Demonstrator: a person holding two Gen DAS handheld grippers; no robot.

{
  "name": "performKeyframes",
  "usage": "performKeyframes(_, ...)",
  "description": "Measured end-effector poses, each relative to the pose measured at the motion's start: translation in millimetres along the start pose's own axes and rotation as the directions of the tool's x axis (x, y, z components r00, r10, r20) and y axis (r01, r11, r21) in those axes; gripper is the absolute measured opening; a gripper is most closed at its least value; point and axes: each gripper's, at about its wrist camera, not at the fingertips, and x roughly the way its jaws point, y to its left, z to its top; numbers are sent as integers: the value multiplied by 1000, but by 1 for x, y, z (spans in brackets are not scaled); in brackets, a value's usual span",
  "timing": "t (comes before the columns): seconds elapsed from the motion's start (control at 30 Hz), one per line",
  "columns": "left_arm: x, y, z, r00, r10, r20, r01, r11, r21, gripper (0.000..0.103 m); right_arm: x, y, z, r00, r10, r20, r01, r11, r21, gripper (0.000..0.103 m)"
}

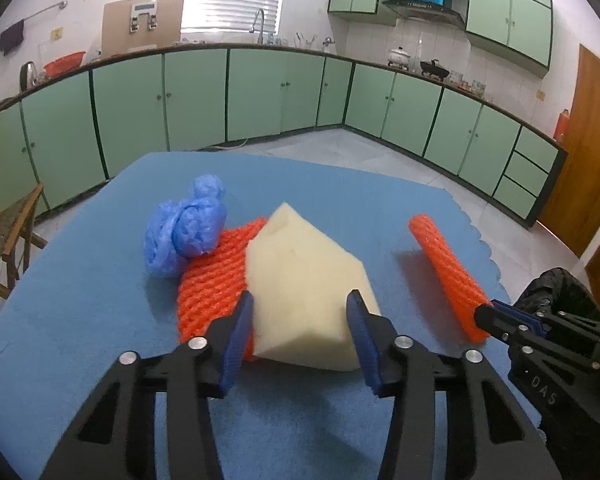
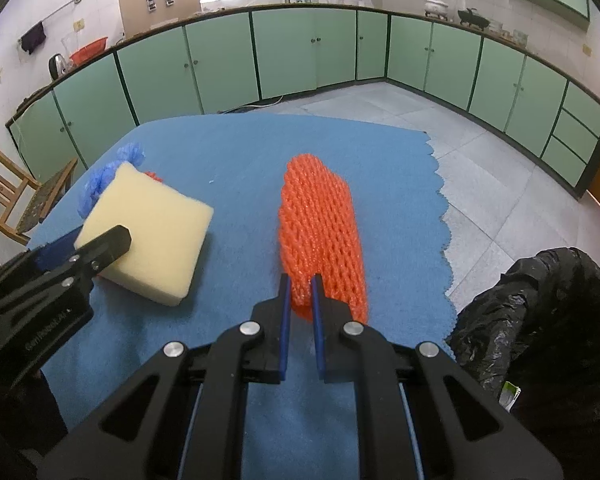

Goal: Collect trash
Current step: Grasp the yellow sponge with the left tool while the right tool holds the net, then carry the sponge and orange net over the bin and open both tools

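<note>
A cream foam sponge [image 1: 300, 264] lies tilted on the blue cloth [image 1: 80, 300], partly over an orange foam net [image 1: 212, 280]. My left gripper [image 1: 300, 300] has its blue pads pressed against both sides of the sponge's near end. A crumpled blue plastic bag [image 1: 184, 228] rests against that net at its far left. My right gripper [image 2: 300, 280] is shut on the near end of a second orange foam net [image 2: 320, 232], which stretches away from it over the cloth. In the right wrist view the left gripper [image 2: 112, 240] reaches onto the sponge [image 2: 152, 232] from the left.
A black trash bag [image 2: 540, 312] sits off the cloth's right edge, near the right hand. A wooden chair [image 2: 8, 196] stands left of the table. Green cabinets [image 2: 292, 52] line the far walls across a grey tiled floor [image 2: 500, 184].
</note>
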Motion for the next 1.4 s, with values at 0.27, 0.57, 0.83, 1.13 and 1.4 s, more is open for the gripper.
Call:
performKeyframes(0.27,-24,-11,6,998,-6,63,4,1000,30,40,-21,-3,4,999,3,37,-4,1000,10,9)
performKeyframes(0.57,-49,-33,11,995,-22,102,15,997,71,40,-59,-11,12,996,7,91,-10,1000,29,9)
performKeyframes(0.83,-60,-58,10,993,-47,111,37,995,96,40,-88,-29,3,993,-23,116,18,999,51,9)
performKeyframes(1.13,-67,-108,7,987,-121,109,105,984,141,40,-117,-73,-13,988,-86,127,73,992,99,9)
performKeyframes(1.4,-69,-158,-1,976,-199,86,180,964,194,40,-138,-122,-37,980,-160,116,140,977,162,9)
